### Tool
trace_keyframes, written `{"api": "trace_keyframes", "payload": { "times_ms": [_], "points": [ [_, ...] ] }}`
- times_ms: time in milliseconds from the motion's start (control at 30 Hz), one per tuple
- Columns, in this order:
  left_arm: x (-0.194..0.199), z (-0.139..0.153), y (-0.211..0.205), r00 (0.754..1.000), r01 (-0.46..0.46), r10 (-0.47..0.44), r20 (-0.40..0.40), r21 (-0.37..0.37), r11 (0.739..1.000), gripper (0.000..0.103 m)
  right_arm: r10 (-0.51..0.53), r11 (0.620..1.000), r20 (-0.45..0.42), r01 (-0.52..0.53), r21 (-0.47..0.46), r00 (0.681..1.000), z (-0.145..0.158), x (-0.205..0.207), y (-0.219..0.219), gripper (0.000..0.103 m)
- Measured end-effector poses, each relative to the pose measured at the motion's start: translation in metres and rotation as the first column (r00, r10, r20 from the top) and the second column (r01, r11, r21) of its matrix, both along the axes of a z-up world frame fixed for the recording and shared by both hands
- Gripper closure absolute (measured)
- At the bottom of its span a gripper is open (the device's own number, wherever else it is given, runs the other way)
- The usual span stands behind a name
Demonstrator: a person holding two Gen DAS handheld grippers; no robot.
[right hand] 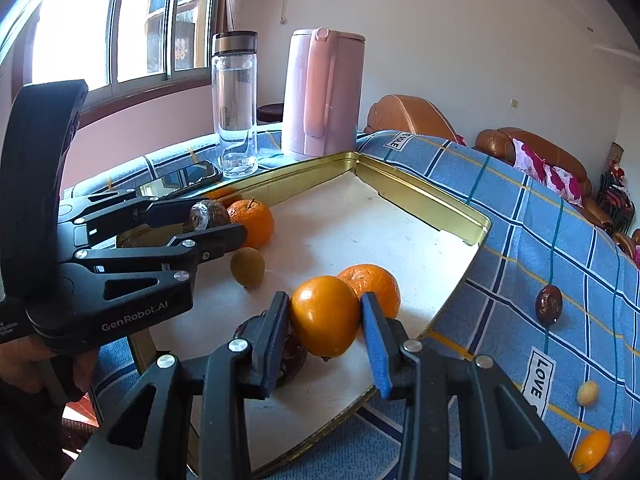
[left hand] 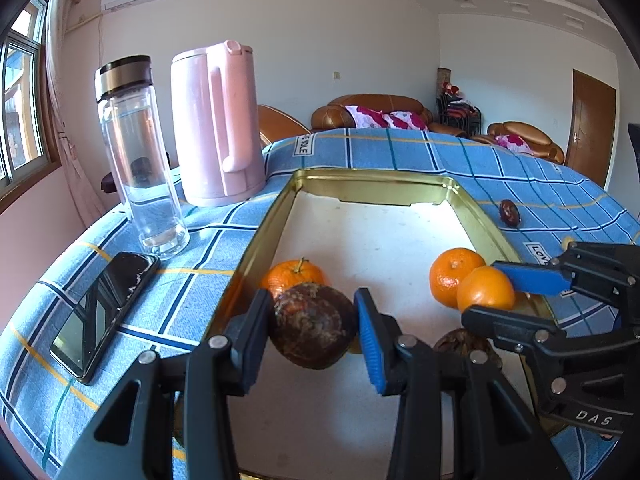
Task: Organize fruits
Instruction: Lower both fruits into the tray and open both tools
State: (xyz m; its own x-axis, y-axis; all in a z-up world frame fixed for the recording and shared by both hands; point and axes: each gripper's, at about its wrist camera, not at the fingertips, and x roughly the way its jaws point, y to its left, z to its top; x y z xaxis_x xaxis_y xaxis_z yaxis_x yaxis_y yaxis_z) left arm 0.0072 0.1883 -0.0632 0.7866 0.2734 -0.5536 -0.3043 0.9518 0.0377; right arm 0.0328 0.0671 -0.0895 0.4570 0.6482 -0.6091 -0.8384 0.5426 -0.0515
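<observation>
the left gripper (left hand: 316, 320) clamps a brown fruit (left hand: 314, 326) and the right gripper (right hand: 325, 320) an orange (right hand: 325, 314) at lower frame, inside the gold-rimmed tray (left hand: 376, 174), its white centre open.

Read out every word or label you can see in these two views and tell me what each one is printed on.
"GenRobot.AI": on the left gripper body.
"DAS": on the right gripper body; the rest is cut off.
"LOVE": white label on the tablecloth.
Another tablecloth label near the pink kettle looks like "E SOLE", partly hidden.
Small print at the left gripper's base: too small to read.
</observation>
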Motion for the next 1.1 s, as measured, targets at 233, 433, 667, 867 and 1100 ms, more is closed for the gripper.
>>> {"api": "trace_keyframes", "payload": {
  "times_ms": [233,433,667,867,1100],
  "points": [
    [0.003,-0.002,-0.001,1.000,0.007,-0.007,-0.022,0.006,1.000,0.060,-0.003,1.000,-0.012,0.002,-0.005,1.000,-0.001,0.002,0.000,0.064],
    [0.005,-0.003,-0.002,0.999,0.010,-0.010,-0.033,0.010,1.000,0.060,-0.002,1.000,-0.011,0.002,-0.006,1.000,-0.001,0.002,0.000,0.064],
    [0.004,-0.003,-0.001,1.000,0.005,-0.005,-0.029,0.013,1.000,0.059,-0.001,1.000,-0.006,0.001,-0.007,1.000,0.000,0.002,0.001,0.064],
    [-0.002,0.002,-0.001,1.000,-0.015,0.015,0.011,0.018,1.000,0.029,-0.015,1.000,0.013,0.015,0.014,1.000,0.003,0.000,-0.003,0.046],
    [-0.010,0.010,0.002,0.997,-0.032,0.035,0.068,-0.040,0.999,0.013,-0.100,0.993,0.073,0.095,0.075,0.992,0.013,-0.001,-0.026,0.040]
  ]
}}
